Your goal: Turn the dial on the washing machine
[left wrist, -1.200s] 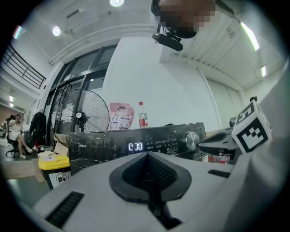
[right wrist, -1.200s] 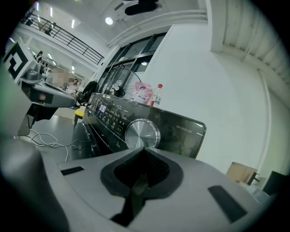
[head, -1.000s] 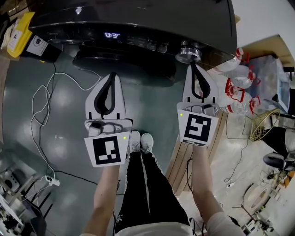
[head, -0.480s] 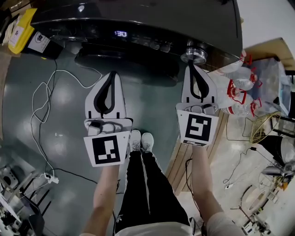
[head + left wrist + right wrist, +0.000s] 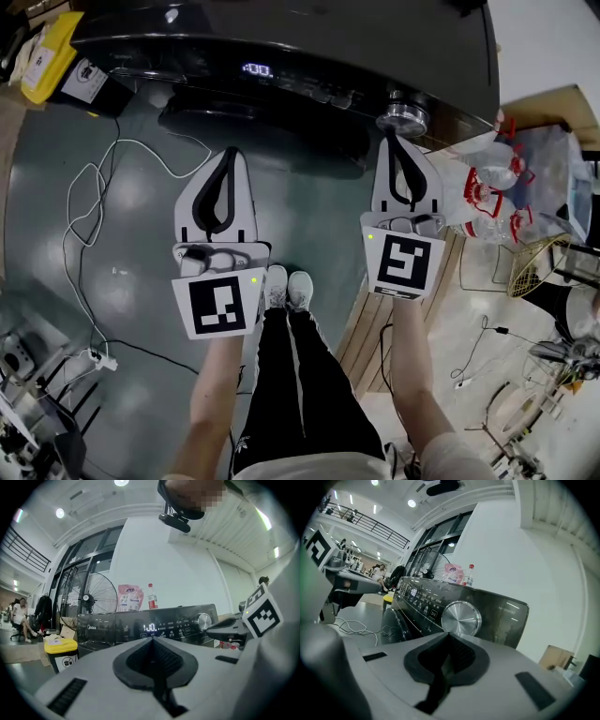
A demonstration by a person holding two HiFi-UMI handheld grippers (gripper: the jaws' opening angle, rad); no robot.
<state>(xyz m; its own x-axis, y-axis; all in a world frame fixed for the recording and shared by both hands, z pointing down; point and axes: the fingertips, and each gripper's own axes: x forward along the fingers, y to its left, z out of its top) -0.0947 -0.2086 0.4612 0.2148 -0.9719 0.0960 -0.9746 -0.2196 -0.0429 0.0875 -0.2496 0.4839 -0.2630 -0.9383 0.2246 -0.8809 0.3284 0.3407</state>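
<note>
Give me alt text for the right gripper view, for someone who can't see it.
The right gripper, jaws shut and empty, points at a round silver dial on the control panel of the dark washing machine. A bottle and a pink bag stand on top of the machine.

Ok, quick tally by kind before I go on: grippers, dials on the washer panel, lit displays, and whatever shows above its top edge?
grippers: 2 (left gripper, right gripper, both shut, holding nothing)
dial: 1
lit display: 1
pink pouch: 1
bottle: 1
Total: 6
</note>
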